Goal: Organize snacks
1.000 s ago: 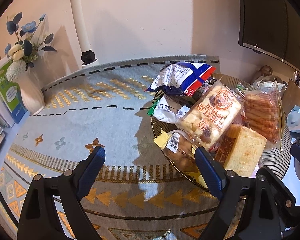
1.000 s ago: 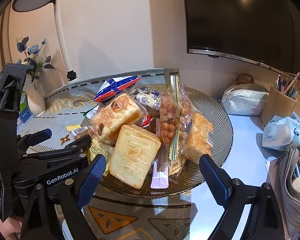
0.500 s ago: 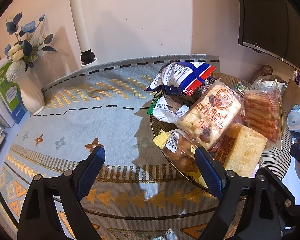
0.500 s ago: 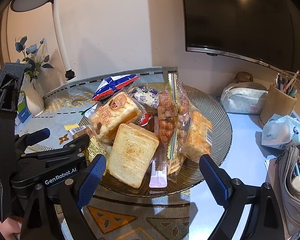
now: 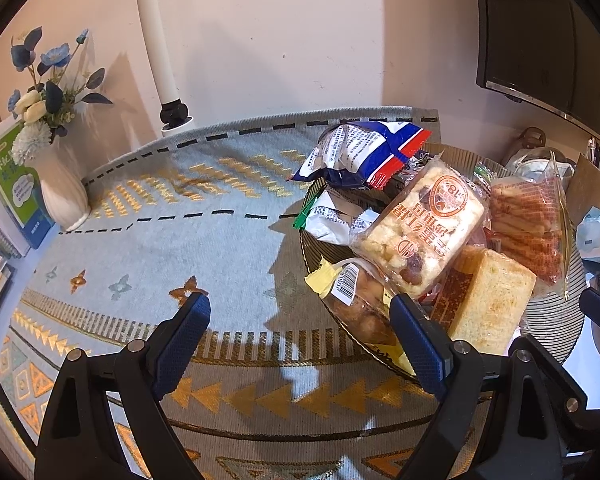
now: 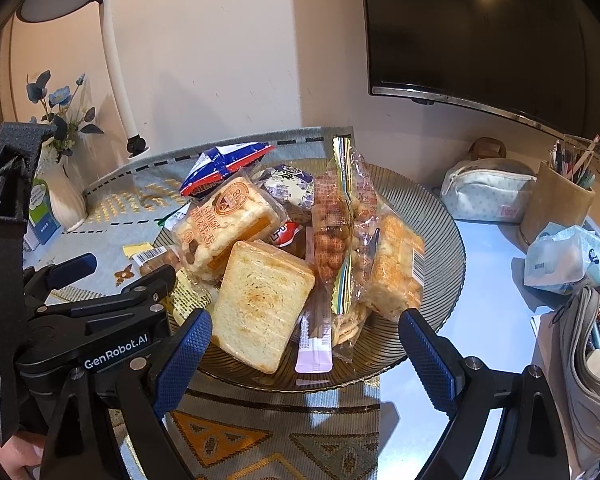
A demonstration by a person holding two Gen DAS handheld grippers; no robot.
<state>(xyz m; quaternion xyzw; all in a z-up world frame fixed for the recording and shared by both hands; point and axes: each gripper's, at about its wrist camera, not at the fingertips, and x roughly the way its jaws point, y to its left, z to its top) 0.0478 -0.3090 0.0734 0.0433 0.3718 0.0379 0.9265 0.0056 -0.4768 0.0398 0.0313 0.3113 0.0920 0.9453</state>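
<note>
The left claw (image 5: 300,332) stands with jaws apart and nothing between them, low in its frame over the patterned mat (image 5: 172,240). The right claw (image 6: 306,338) is likewise spread and bare, just short of the toast (image 6: 260,300) at the near rim of the glass plate (image 6: 440,216). Snacks are heaped on that plate at centre frame: a nougat pack (image 6: 224,224), a blue bag (image 6: 224,162) behind it. A vase (image 5: 62,188) stands at the left edge of the desk (image 6: 488,280).
</note>
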